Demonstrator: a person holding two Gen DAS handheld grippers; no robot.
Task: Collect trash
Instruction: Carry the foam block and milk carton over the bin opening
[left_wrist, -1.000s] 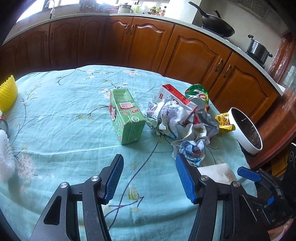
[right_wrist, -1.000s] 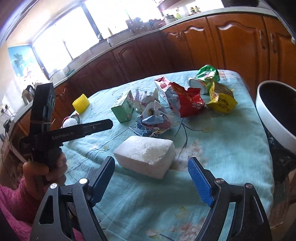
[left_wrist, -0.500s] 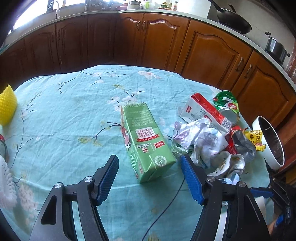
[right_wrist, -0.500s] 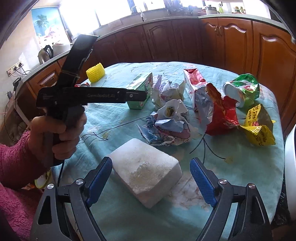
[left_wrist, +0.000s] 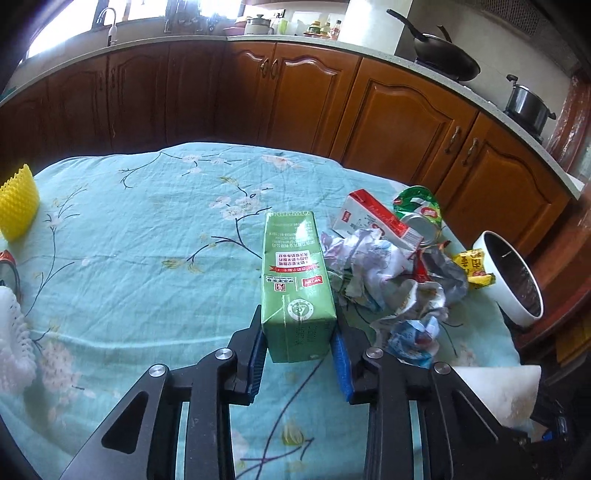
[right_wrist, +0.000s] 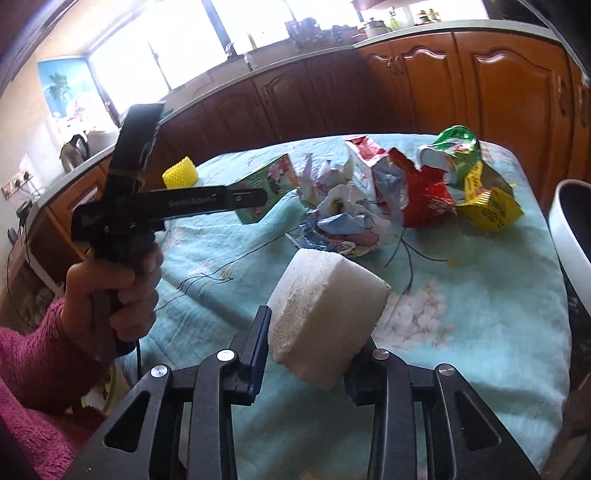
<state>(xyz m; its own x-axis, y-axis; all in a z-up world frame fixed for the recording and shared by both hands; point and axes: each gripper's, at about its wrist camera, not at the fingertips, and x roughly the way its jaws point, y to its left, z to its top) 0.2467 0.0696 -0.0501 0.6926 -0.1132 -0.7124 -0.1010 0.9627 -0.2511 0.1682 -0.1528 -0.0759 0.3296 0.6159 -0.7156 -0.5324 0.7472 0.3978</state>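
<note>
Your left gripper (left_wrist: 298, 354) has just closed its jaws on the near end of the green carton (left_wrist: 295, 280), which lies on the table (left_wrist: 129, 266) left of the crumpled wrappers (left_wrist: 388, 280). Your right gripper (right_wrist: 308, 354) has just closed too, pads pressed on the white foam block (right_wrist: 325, 310) near the table's near edge.
</note>
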